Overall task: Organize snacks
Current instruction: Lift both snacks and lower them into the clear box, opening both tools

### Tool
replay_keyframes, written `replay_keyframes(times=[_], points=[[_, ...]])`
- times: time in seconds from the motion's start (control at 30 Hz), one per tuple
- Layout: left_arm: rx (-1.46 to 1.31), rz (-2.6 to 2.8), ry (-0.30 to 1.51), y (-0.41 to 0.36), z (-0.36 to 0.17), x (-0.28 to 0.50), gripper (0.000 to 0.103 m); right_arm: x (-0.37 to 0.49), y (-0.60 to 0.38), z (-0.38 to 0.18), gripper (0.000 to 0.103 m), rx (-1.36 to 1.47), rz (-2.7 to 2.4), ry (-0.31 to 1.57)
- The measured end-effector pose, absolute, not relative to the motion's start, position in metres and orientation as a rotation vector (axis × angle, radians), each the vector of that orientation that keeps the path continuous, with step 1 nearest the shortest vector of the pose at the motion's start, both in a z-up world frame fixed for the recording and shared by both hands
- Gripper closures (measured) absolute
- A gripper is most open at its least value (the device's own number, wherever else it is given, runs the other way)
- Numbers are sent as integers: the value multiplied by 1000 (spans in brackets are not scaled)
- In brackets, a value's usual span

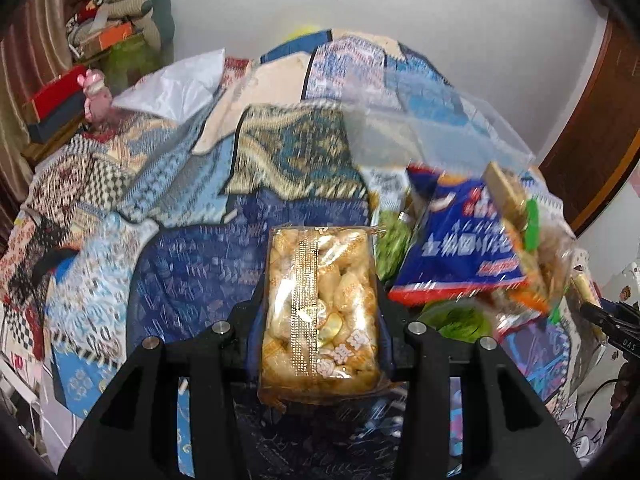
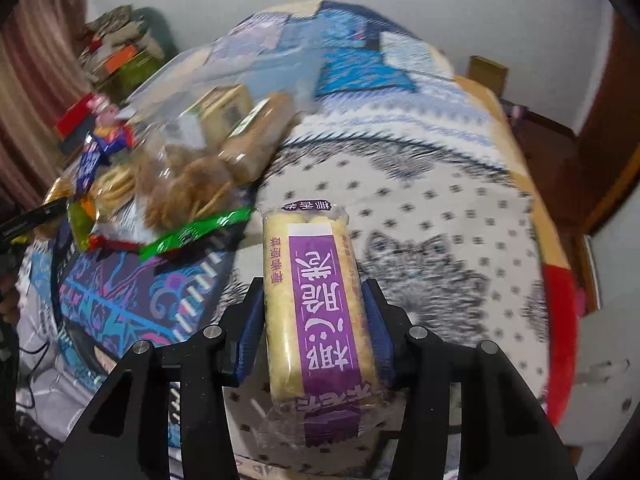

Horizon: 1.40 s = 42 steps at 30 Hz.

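Clear snack bag (image 2: pixel 188 168) holds crackers (image 2: pixel 192 188).

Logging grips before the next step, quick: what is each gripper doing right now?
Left gripper: closed on the golden snack pack.
Right gripper: closed on the purple-label biscuit pack.

Snack pile (image 1: pixel 472 248) motion-blurred, labels unreadable, clear container (image 2: pixel 192 92) smeared, contents indistinct.

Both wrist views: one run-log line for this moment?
left tongs: shut on golden snack pack | right tongs: shut on purple-label cracker pack | snack pile: on bed | both packs lifted
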State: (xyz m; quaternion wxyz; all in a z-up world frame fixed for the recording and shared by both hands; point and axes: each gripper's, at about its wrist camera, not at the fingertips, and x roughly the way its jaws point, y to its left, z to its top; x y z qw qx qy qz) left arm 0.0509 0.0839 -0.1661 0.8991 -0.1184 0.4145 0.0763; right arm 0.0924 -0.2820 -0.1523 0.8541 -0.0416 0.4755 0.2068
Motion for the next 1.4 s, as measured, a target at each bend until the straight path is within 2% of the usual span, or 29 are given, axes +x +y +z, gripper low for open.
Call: replay_keyframes(times=[0.43,0.67,1.0,1.4], points=[[-186,75,684,70,-90,99,59,128,-255,-78,59,-54,434,758],[-147,59,662,62,-72,149,59,165,-219,-59,59,-53,486,688],[-102,46,731,59,-90,236,59,227,-172,-61,59,-43,521,696],[-127,22,871,63,-139,298,59,278,-141,-99,59,-101,503,810]])
